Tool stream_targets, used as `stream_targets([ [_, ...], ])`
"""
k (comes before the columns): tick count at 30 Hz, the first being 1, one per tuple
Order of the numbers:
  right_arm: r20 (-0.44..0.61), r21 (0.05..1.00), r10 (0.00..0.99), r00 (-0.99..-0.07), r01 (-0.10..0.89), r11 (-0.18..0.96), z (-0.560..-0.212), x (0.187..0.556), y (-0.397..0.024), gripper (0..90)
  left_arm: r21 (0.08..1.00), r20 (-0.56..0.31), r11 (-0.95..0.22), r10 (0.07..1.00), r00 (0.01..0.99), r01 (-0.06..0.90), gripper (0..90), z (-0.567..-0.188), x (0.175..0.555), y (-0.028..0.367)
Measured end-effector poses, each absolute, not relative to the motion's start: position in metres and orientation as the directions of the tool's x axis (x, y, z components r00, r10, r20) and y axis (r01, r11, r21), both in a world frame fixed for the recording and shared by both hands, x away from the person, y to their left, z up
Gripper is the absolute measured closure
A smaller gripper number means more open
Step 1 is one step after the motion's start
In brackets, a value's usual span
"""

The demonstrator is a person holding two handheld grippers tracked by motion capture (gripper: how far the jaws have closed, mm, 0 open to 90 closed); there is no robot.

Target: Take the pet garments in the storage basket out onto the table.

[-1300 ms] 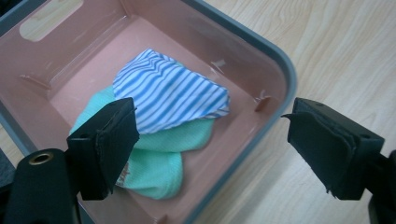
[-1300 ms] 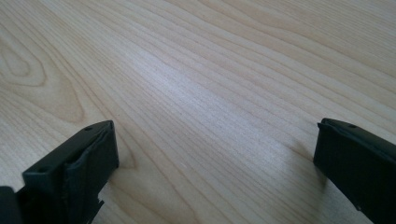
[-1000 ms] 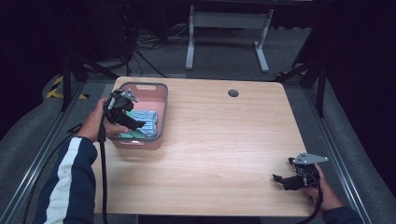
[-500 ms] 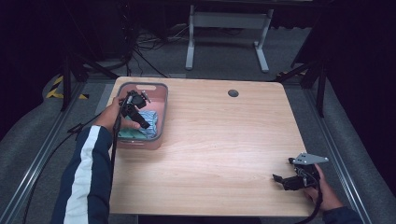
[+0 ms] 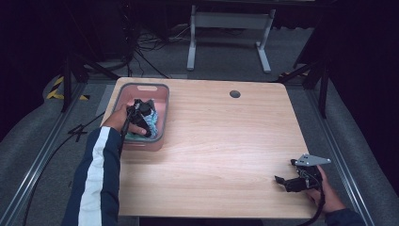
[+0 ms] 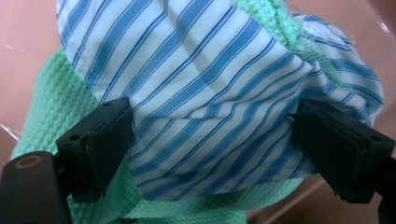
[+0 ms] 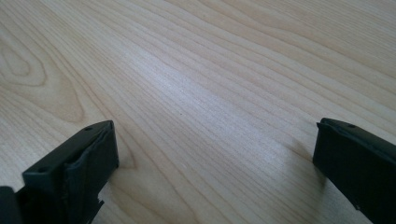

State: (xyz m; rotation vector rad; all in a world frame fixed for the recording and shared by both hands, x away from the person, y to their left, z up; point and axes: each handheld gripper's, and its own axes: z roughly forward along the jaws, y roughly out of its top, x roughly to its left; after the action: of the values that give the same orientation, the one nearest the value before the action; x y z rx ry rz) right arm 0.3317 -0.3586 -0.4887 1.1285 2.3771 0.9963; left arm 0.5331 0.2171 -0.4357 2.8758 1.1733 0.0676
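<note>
A pink bin (image 5: pixel 141 86) stands at the table's far left and holds a blue-striped white cloth (image 6: pixel 210 65) lying on a green knitted cloth (image 6: pixel 51 107). My left gripper (image 5: pixel 147 125) reaches down into the bin. In the left gripper view its jaws have just been opening and stand wide on either side of a bulge of the striped cloth, the left gripper (image 6: pixel 210 135) not clamped on it. My right gripper (image 5: pixel 281 181) rests open near the table's front right corner. Bare wood lies between the jaws of the right gripper (image 7: pixel 215 163).
The wooden table (image 5: pixel 226 141) has a round cable hole (image 5: pixel 235 93) at its far edge. Metal rails run along the floor on both sides. A white stand (image 5: pixel 226 28) is beyond the table.
My left hand has moved forward and down into the pink bin, onto the cloths. The right hand has stayed where it was.
</note>
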Motion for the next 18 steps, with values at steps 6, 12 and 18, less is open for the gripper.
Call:
stream_targets([
  [6,0.005,0.711,0.774,-0.634,0.546,0.442,-0.489,0.332,-0.359,0.5,0.077,0.005,-0.71,0.703,0.712,0.7,24.2,-0.433,0.529,0.22],
  [12,0.006,0.711,0.772,-0.636,0.546,0.444,-0.489,0.332,-0.359,0.5,0.114,0.019,-0.716,0.695,0.719,0.689,60.7,-0.428,0.524,0.22],
  [18,0.012,0.712,0.769,-0.639,0.546,0.443,-0.488,0.333,-0.358,0.4,0.132,0.081,-0.726,0.687,0.722,0.675,71.3,-0.425,0.518,0.217],
])
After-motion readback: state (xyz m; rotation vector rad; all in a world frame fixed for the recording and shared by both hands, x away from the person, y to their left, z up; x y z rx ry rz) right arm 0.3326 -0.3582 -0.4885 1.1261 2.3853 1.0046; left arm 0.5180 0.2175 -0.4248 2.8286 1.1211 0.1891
